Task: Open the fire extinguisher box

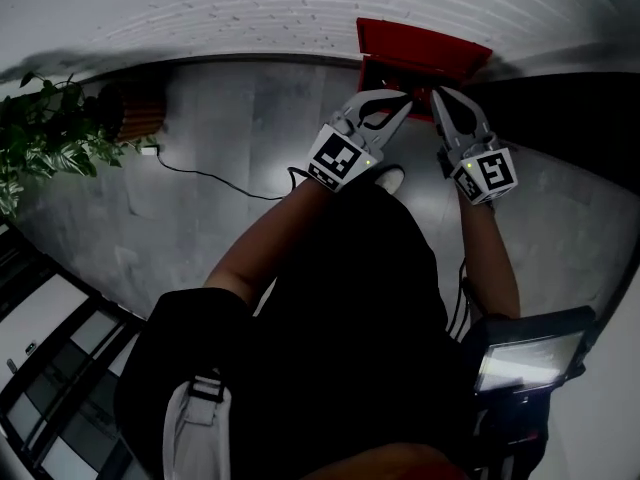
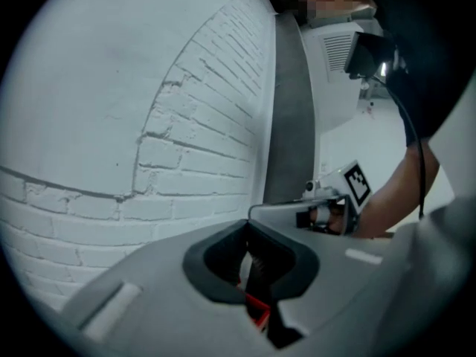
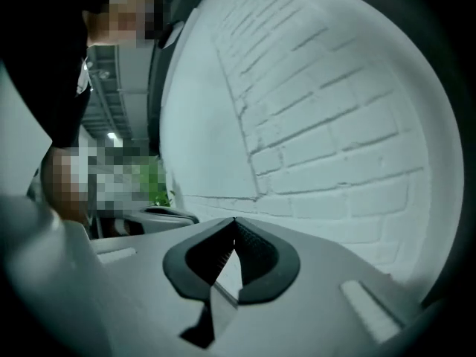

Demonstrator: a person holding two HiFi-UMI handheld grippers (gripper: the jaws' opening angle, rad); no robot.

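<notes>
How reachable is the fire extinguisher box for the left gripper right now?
Likely yes: the left gripper is at the near edge of the red fire extinguisher box, nothing between; the right gripper sits beside it, not across.

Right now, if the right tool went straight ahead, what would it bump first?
Probably the red fire extinguisher box: the right tool already looks tipped at its edge, with the white brick wall behind. Depth is unclear.

1. We see a grey, glossy floor running up to a white brick wall.
2. A red fire extinguisher box sits at the wall's foot.
3. A thin black cable trails across the floor from a small white plug.
4. A leafy plant stands far left, and a pale shoe rests near the box.
</notes>
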